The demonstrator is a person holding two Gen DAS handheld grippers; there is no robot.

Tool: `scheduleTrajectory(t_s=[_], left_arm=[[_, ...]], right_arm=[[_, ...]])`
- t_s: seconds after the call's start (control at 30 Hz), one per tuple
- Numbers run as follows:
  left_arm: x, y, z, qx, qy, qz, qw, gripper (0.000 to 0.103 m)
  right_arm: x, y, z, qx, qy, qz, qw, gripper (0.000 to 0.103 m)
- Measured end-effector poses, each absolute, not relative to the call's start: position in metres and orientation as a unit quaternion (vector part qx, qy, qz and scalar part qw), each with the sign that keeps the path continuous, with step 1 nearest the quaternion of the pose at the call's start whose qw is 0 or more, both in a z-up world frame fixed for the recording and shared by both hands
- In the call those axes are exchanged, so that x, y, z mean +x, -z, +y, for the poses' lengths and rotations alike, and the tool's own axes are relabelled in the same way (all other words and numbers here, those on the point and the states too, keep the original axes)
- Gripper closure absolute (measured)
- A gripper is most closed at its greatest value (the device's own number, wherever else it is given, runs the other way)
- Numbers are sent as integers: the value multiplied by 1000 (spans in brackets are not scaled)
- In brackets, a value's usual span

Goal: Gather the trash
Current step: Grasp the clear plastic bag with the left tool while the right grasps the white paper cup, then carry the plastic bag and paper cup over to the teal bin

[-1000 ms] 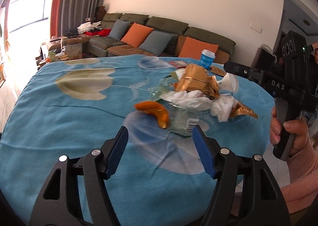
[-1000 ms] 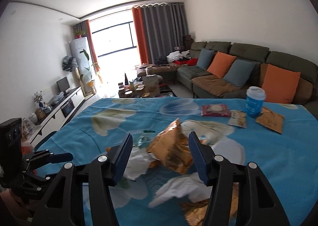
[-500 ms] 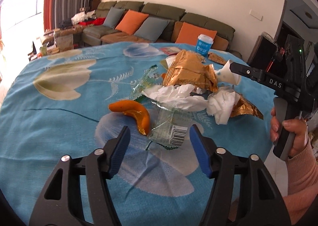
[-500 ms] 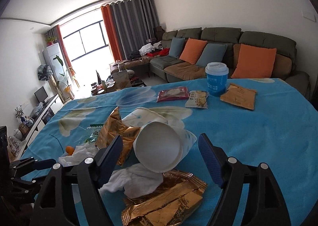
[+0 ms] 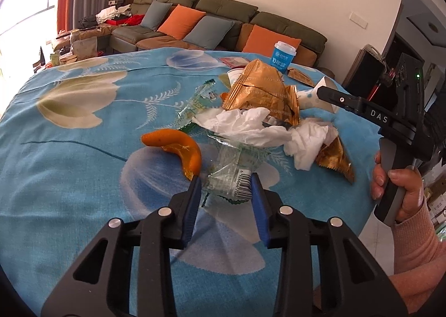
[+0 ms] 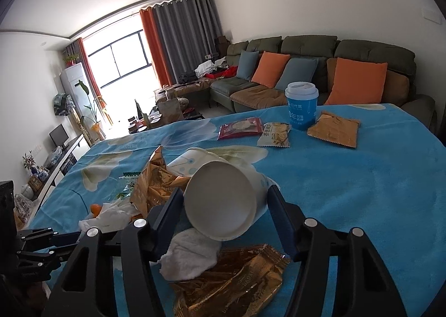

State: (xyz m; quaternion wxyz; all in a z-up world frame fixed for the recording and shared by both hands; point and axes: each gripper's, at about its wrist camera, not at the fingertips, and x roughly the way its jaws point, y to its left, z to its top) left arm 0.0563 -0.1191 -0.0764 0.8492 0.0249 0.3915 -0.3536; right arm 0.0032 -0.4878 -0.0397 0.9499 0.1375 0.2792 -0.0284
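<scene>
A pile of trash lies on the blue flowered tablecloth (image 5: 69, 177): gold wrappers (image 5: 259, 91), white tissues (image 5: 245, 127), an orange peel (image 5: 178, 147) and a clear plastic wrapper with a barcode (image 5: 234, 175). My left gripper (image 5: 225, 186) has its fingers on both sides of the clear wrapper. My right gripper (image 6: 225, 197) has its fingers against both sides of a tipped white paper cup (image 6: 223, 197), and it also shows in the left wrist view (image 5: 334, 99). A tissue (image 6: 189, 255) and a gold wrapper (image 6: 231, 283) lie under the cup.
A blue lidded cup (image 6: 302, 105) stands at the far side with a red packet (image 6: 241, 127), a cracker packet (image 6: 274, 134) and a brown packet (image 6: 333, 127) beside it. A sofa (image 6: 306, 72) stands behind the table. The table edge is near on the right (image 5: 368, 205).
My left gripper has moved forward and narrowed around the clear wrapper. My right gripper has moved in from the gold wrapper and closed around the white paper cup.
</scene>
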Motion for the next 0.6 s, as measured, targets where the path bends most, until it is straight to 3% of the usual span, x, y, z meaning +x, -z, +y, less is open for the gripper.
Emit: scheduleTrajectory(t_s=[0.6], left_arm=[[33, 57, -56, -8, 328, 361, 873, 68]], right_arm=[[-26, -8, -479, 141, 21, 217, 966, 43]])
